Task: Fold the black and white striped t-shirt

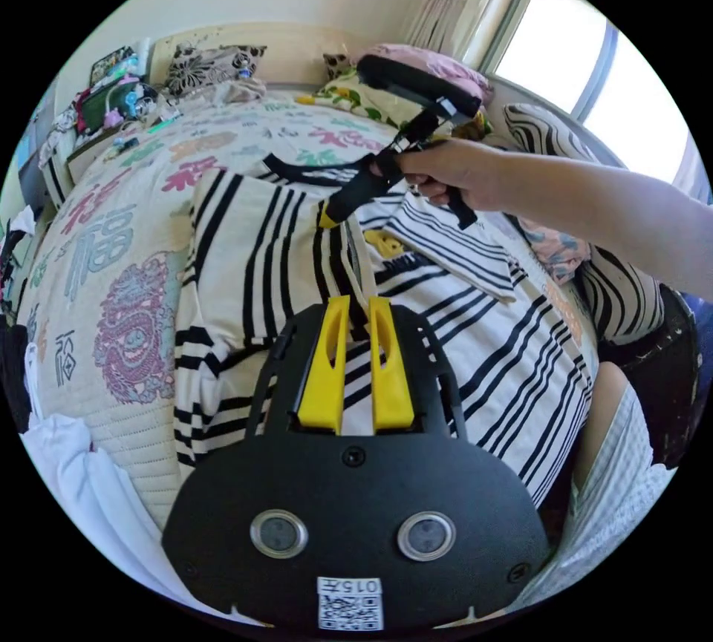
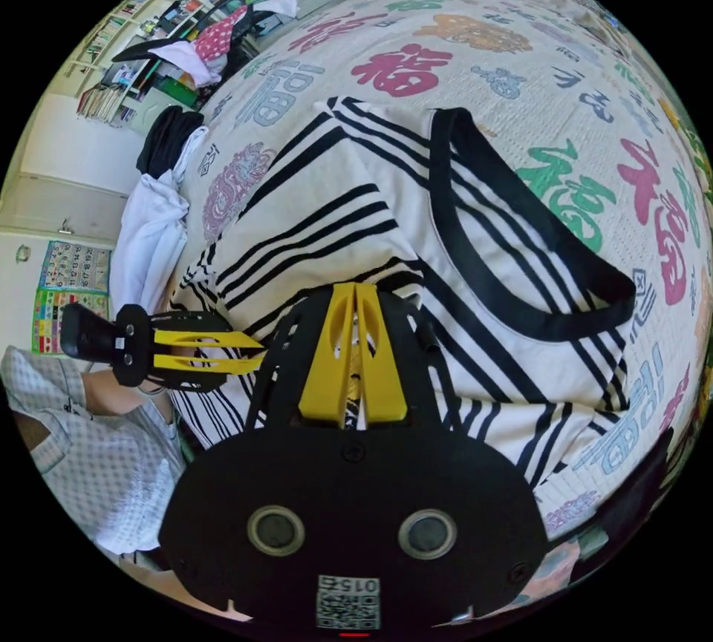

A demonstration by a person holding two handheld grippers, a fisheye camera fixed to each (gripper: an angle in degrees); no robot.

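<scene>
Both grippers, left [image 1: 359,304] and right [image 2: 355,292], pinching folds of the shirt [image 2: 386,226] on the bed [image 2: 475,33].

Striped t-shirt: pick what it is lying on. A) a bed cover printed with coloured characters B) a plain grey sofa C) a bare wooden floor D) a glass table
A: the striped t-shirt is spread over the bed cover, whose pale quilted fabric carries red, green and blue characters around the shirt.
</scene>
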